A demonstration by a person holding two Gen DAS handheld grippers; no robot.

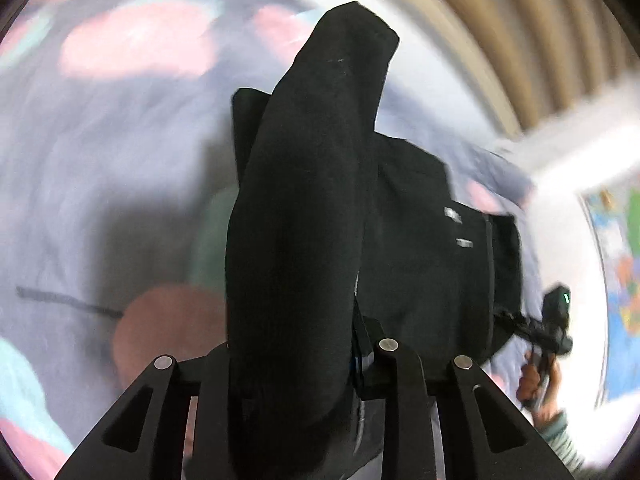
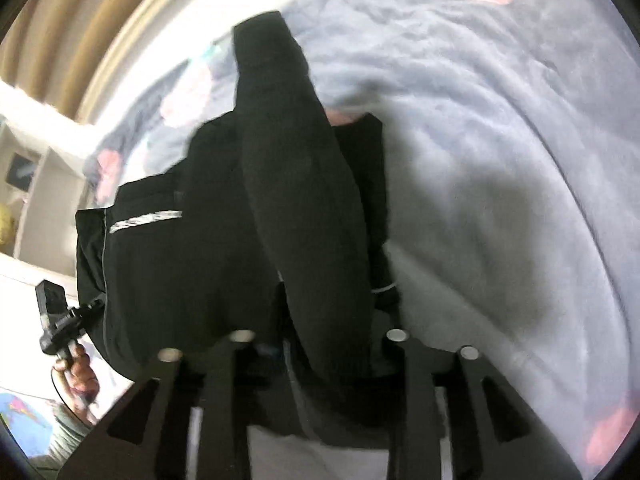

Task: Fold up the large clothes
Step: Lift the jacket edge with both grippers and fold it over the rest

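A large black garment with small white marks hangs between both grippers above a bed. In the left wrist view a thick fold of it rises from my left gripper, which is shut on the cloth; the fingertips are hidden under it. In the right wrist view the same black garment, with a white stripe at its left, drapes over my right gripper, which is shut on it. The right gripper also shows at the far right of the left wrist view, and the left gripper at the far left of the right wrist view.
A lilac bedspread with pink and teal patches lies under the garment; it also shows in the right wrist view. A beige curtain hangs behind. A world map is on the wall at the right.
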